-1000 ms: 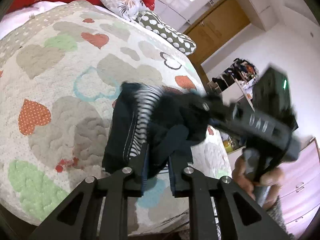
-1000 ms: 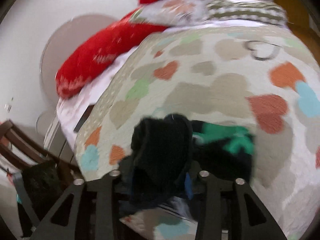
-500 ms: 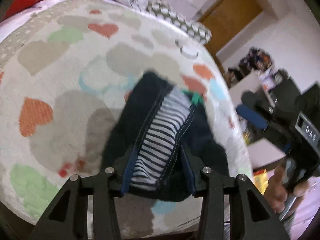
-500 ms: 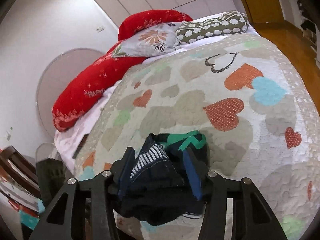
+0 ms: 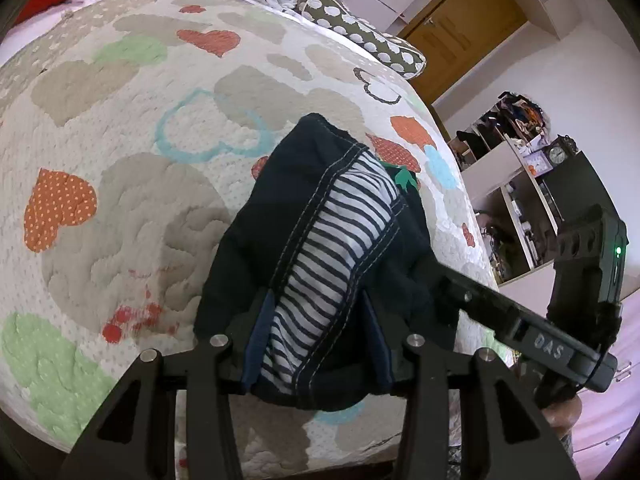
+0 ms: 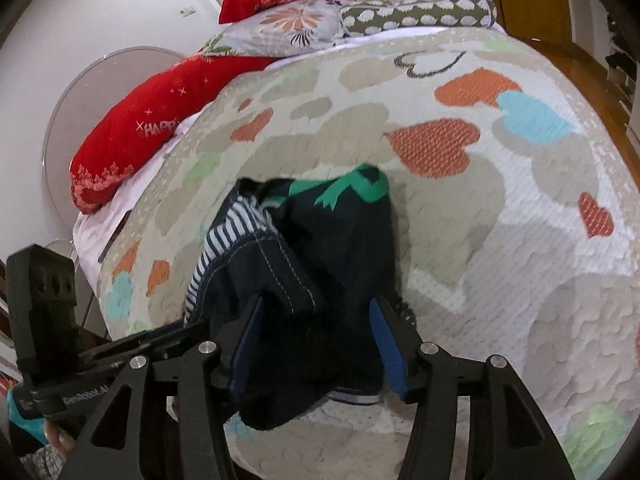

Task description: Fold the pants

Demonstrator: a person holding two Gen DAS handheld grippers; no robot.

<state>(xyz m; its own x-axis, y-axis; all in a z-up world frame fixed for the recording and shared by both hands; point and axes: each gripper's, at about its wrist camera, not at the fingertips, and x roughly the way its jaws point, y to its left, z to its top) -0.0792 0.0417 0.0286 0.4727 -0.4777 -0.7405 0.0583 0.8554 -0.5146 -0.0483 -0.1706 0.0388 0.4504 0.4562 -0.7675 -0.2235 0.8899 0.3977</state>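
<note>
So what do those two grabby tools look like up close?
Both are black plastic. The left tool and right tool each have two angular fingers with blue pads and silver screws. The right one's body shows a green light and white lettering.

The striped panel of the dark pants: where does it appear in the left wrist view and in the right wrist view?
Left wrist view: the striped panel runs up the centre, between the fingers of the left gripper.
Right wrist view: it shows left of centre, on the upper left edge of the pants.
Shared landmark: the green print at the pants' far end.
</note>
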